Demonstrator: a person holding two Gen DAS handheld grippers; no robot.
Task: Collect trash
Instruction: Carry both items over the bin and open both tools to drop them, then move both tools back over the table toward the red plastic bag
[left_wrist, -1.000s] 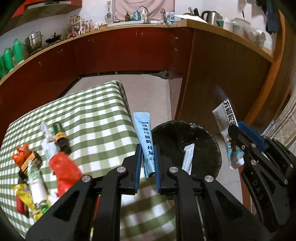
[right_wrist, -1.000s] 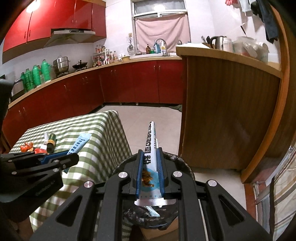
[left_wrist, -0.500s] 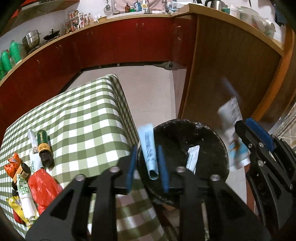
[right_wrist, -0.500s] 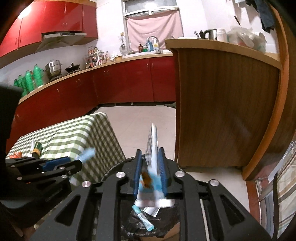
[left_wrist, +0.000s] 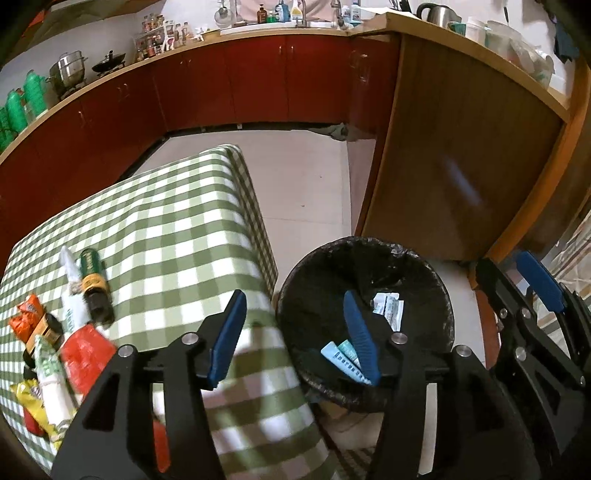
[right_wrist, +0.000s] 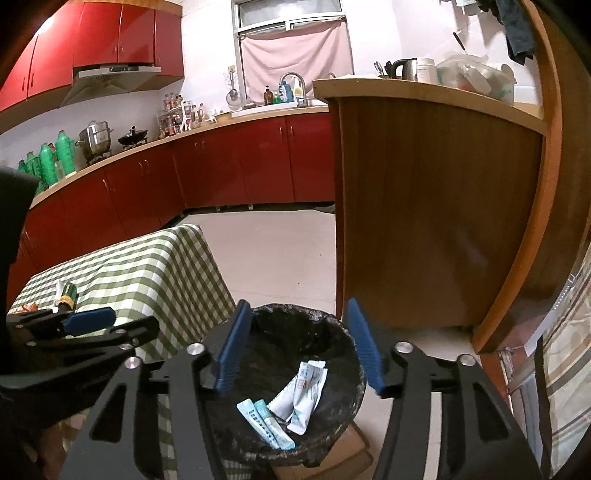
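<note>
Left wrist view: left tool (left_wrist: 295, 332) spread wide apart, nothing between its blue fingers (left_wrist: 228, 334), hanging above the gap between the surface (left_wrist: 173, 221) with its green checked cloth and the black-lined bin (left_wrist: 424, 266). Inside the bin, a light blue sachet (left_wrist: 338, 360) near the front wall, partly hidden behind the right-hand finger, with a white packet (left_wrist: 389, 308) farther back. At the far left of the surface, a cluster of trash not yet collected: a green and yellow bottle (left_wrist: 94, 284) lying on its side, a white tube (left_wrist: 70, 288) just beside it, a red wrapper (left_wrist: 86, 354), an orange packet (left_wrist: 26, 321) and, at the very edge, what looks like a yellow wrapper (left_wrist: 27, 398), too distorted to be sure. At the right edge, the right tool (left_wrist: 517, 280), likewise spread apart and holding nothing.

Right wrist view: right tool (right_wrist: 301, 347) parted wide and empty, directly over the bin (right_wrist: 332, 325). At the bottom of the bin, a light blue sachet (right_wrist: 258, 421) lying against a teal-ended tube (right_wrist: 275, 424), with a white packet (right_wrist: 308, 391) leaning across them to the right. At left, the left tool (right_wrist: 92, 326) above the edge of the surface (right_wrist: 147, 269), the bottle (right_wrist: 68, 295) behind it.
</note>
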